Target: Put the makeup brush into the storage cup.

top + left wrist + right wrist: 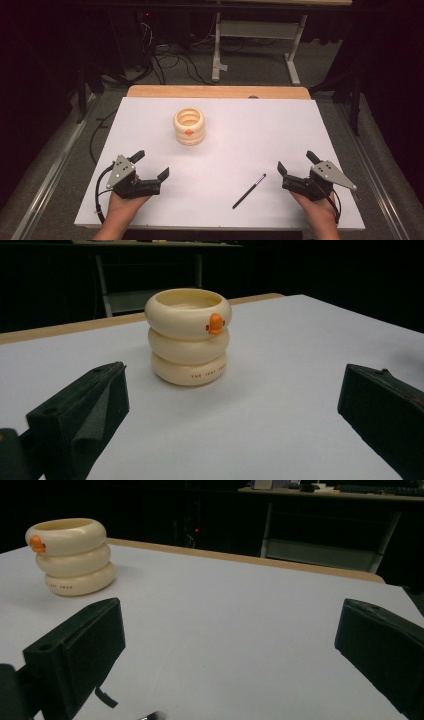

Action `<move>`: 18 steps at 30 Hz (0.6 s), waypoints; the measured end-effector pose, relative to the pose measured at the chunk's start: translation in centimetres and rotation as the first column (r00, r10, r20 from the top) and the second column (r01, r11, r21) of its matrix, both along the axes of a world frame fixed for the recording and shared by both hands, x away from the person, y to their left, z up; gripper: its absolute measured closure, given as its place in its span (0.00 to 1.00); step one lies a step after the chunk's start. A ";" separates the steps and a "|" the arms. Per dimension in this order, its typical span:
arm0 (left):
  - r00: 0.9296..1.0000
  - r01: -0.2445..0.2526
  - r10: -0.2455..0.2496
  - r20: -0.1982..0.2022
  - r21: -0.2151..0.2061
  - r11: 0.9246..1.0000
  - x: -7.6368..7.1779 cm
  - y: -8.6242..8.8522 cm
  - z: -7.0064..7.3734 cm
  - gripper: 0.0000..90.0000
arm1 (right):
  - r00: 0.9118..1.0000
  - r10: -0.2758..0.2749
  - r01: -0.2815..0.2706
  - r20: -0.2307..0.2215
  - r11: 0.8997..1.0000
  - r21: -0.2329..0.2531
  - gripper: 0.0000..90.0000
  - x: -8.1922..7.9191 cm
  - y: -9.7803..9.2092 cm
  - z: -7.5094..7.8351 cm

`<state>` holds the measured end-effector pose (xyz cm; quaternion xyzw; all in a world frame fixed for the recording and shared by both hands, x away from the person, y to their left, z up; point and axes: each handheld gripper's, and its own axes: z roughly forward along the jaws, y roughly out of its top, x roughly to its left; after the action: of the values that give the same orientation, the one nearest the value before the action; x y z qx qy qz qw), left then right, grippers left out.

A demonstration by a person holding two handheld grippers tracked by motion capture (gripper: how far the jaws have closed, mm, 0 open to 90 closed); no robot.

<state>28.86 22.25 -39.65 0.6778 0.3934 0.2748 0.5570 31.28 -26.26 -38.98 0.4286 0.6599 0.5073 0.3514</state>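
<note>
A cream cup [189, 126] shaped like three stacked rings, with a small orange knob on its side, stands upright on the white table top [240, 140], left of centre and toward the back. It sits straight ahead in the left gripper view [188, 336] and at the far left in the right gripper view [70, 556]. A black pen [249, 191] with a pale band near one end lies flat on the table at the front, just left of my right gripper [298, 164]. My left gripper [151, 164] rests near the front left. Both stand open with nothing between their jaws.
A wooden strip [218, 91] runs along the table's far edge. Beyond it are cables on the floor and a white metal frame [257, 40]. Dark floor and rails flank the table.
</note>
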 end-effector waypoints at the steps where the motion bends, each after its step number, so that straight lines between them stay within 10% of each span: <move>1: 1.000 -0.001 0.001 0.003 -0.006 1.000 0.0 0.0 0.0 0.01 | 1.000 0.000 0.000 0.003 1.000 0.003 0.01 -0.1 0.0 0.0; 18: 1.000 0.004 -0.004 -0.010 -0.021 1.000 0.2 0.0 -0.1 0.01 | 1.000 0.010 -0.010 0.007 1.000 -0.009 0.01 -0.2 0.1 0.0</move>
<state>29.04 22.30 -39.79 0.6739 0.3977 0.2662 0.5629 31.13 -26.17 -38.94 0.4221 0.6631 0.5076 0.3530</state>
